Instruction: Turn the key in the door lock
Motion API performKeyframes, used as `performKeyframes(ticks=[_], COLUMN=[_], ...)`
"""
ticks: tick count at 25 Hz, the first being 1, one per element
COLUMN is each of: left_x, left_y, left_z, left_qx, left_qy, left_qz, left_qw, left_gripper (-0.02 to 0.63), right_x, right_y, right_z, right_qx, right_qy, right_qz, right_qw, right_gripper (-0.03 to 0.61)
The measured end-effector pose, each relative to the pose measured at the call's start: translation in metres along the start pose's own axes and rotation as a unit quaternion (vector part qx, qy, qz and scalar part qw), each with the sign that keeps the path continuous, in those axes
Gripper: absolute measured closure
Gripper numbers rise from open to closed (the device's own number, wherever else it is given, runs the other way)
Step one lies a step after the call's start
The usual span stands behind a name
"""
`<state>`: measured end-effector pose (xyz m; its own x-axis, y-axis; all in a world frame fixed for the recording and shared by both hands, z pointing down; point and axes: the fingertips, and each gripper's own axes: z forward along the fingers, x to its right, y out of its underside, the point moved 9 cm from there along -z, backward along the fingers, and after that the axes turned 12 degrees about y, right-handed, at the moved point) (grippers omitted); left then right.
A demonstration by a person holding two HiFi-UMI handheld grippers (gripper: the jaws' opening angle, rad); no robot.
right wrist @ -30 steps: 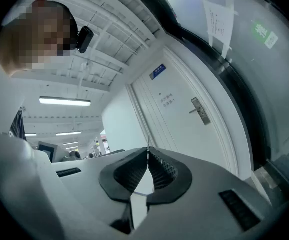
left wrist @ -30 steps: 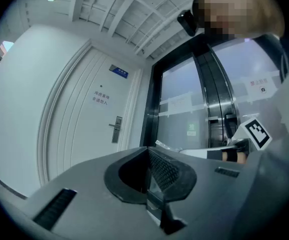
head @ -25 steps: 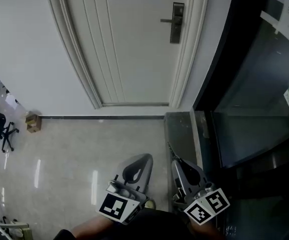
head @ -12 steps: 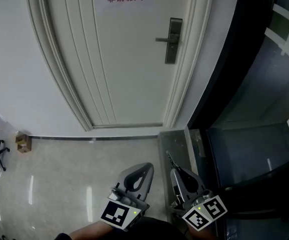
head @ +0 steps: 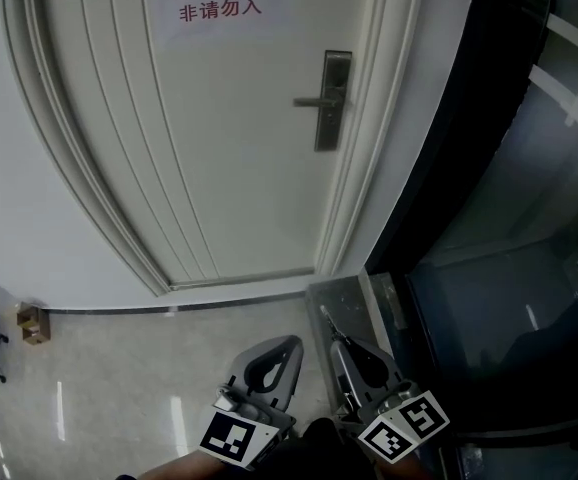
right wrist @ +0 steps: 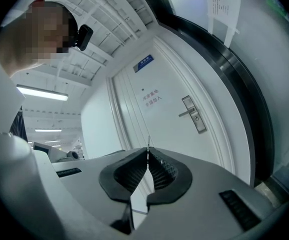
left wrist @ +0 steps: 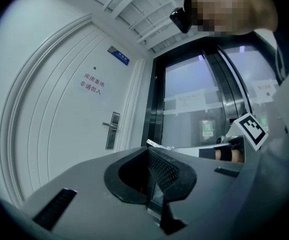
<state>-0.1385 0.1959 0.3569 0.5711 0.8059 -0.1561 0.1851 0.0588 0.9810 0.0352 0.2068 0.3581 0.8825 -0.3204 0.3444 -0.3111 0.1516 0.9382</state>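
Head view: a white panelled door (head: 239, 148) is seen from steeply above. A silver metal lock plate with lever handle (head: 331, 98) is set at about 12 o'clock, near the door's right edge. Both grippers are held low at 6 o'clock, well apart from the lock, above a pale glossy tiled floor (head: 119, 368).

The left gripper (head: 291, 340) is carried with its jaws closed on nothing, and is judged to be kept idle and out of the way. The right gripper (head: 337, 344) has its jaws clamped on a thin flat metal key (head: 325, 318). Only a narrow sliver of it is shown, projecting past the tips toward the door. It is judged to be pinched at its head so that the blade can be offered to the keyhole, which is too small to be made out. The lock has not yet been reached, so an approach is needed first. A dark glass wall (head: 509, 218) is seen at 3 o'clock.
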Motion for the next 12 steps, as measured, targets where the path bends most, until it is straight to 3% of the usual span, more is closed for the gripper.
performKeyframes(ticks=[12], left_x=[-0.069], left_y=[0.008], left_z=[0.077], left_qx=[0.001], left_qy=[-0.013], left_qz=[0.005], left_qw=[0.9999], left_gripper=[0.606], right_x=[0.057], right_y=[-0.016], right_z=[0.092], right_qx=[0.002], right_qy=[-0.014], right_qz=[0.0], right_qw=[1.0], right_gripper=[0.557])
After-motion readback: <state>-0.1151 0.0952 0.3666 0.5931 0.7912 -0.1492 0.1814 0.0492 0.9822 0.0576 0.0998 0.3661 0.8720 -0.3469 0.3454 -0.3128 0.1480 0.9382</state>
